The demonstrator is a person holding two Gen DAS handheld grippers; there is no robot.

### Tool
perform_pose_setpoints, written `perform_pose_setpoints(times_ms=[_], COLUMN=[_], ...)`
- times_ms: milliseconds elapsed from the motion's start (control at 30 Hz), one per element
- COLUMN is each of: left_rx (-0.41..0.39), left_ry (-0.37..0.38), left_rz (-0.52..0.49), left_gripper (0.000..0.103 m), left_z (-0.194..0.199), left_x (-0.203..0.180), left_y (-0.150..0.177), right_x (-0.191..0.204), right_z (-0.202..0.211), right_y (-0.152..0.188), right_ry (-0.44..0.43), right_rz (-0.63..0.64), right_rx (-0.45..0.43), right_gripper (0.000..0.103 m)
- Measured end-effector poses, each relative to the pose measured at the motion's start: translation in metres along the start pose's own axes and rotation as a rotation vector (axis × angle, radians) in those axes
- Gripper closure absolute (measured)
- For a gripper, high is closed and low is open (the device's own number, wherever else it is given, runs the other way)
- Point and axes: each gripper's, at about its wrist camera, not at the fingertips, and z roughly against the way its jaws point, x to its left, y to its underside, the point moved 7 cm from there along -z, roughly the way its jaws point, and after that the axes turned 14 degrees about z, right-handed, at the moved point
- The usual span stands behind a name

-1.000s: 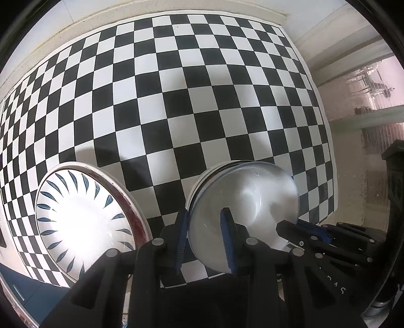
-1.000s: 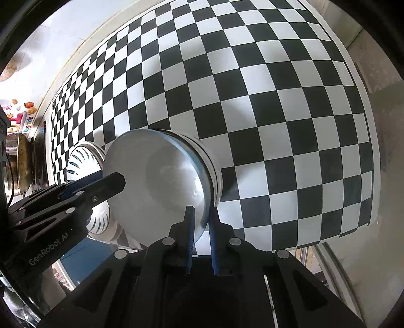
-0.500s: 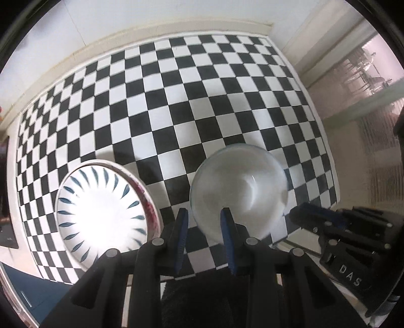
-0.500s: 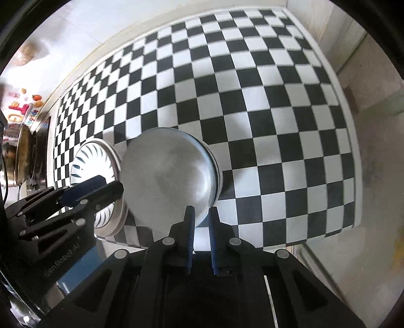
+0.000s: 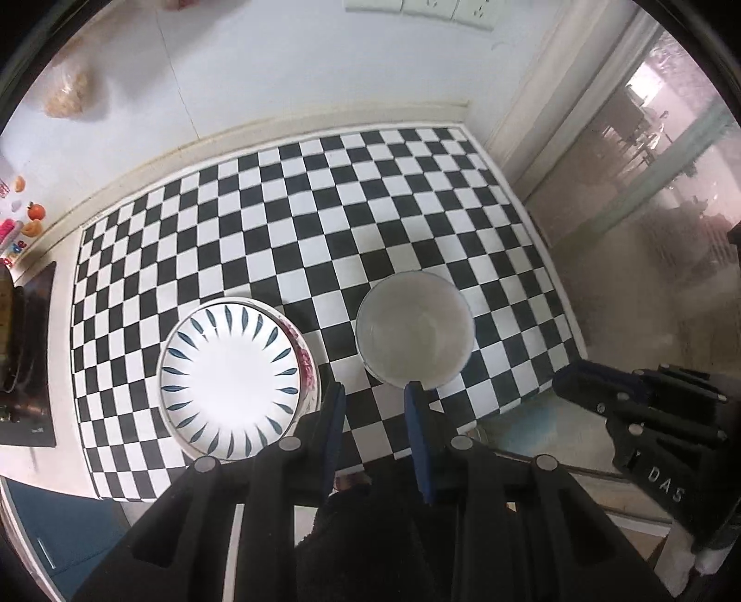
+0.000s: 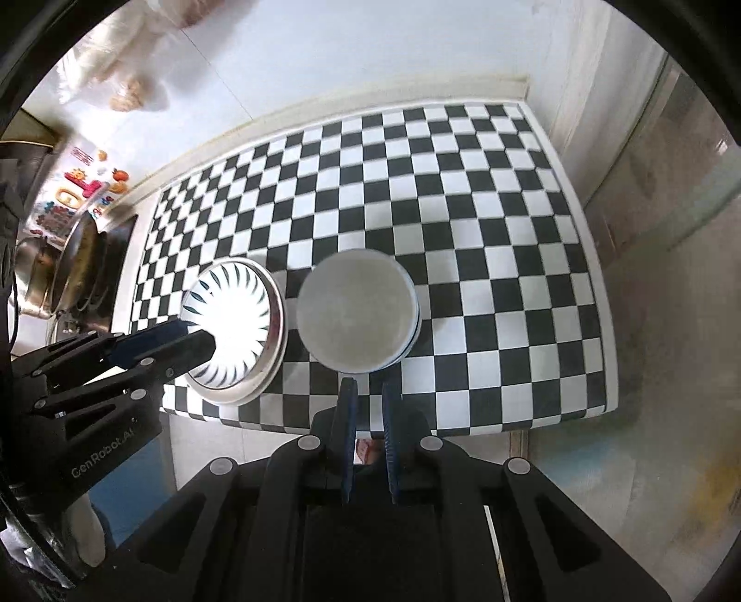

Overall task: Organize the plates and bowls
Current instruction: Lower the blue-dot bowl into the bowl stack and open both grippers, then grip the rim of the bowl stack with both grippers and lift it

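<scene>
A stack of white bowls stands near the front of the checkered counter; it also shows in the right wrist view. To its left sits a stack of plates, the top one white with blue leaf marks, also in the right wrist view. My left gripper is open and empty, raised above the front edge between plates and bowls. My right gripper is open by a narrow gap and empty, above the counter edge in front of the bowls.
The checkered counter ends at a white wall behind and a window frame on the right. A dark stove top with metal pots lies at the left. Wall sockets are above.
Both grippers let go of the bowl and pulled up and back from the counter. The bowl now rests on the bowl stack. The right gripper's jaws opened slightly.
</scene>
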Motion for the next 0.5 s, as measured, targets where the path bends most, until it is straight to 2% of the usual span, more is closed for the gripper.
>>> perform_pose_setpoints(times_ms=[267,500], left_rx=[-0.053,-0.049], left_ry=[0.019,0.04], left_rz=[-0.001,0.012], left_gripper=[0.079,0.079], left_z=[0.034,0.04], left_x=[0.001,-0.001], left_y=[0.009,0.017], right_x=[0.013,0.018], right_z=[0.042,0.055], right_y=[0.009,0.018], right_ry=[0.048,0.015], right_rz=[0.012,-0.007], right_rx=[-0.065,-0.08], right_gripper=[0.091,0.091])
